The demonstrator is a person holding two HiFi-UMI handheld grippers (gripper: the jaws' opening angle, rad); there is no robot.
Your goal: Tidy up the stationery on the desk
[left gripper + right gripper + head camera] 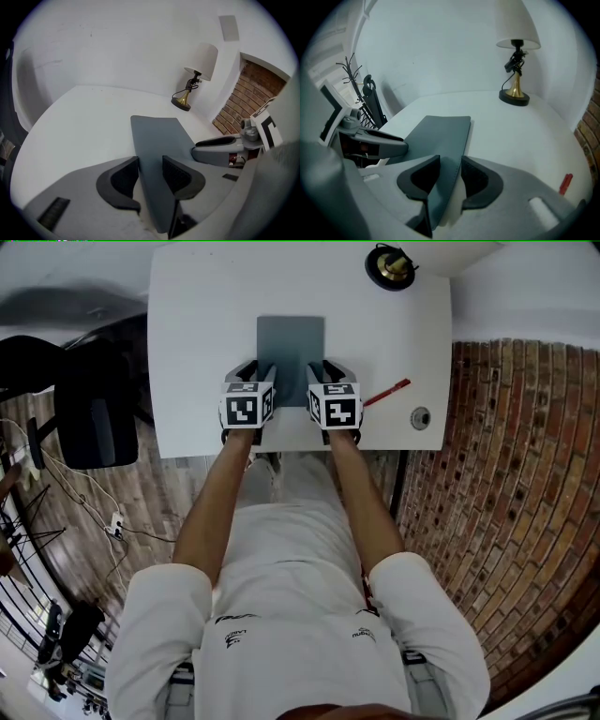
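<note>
A flat grey notebook [291, 341] lies in the middle of the white desk [197, 334]. My left gripper [263, 377] is at its near left corner and my right gripper [322, 377] at its near right corner. In the left gripper view the notebook's [161, 136] left edge runs between the closed-in jaws of the left gripper [150, 171]. The right gripper view shows the notebook [440, 131] the same way in the right gripper [450, 169], its cover pinched, with something white under it. A red pen [386, 392] lies right of the right gripper.
A small round object [421, 417] sits near the desk's front right corner. A table lamp [391, 266] stands at the back right. A black chair [84, 399] is left of the desk, and a brick wall [525, 474] is to the right.
</note>
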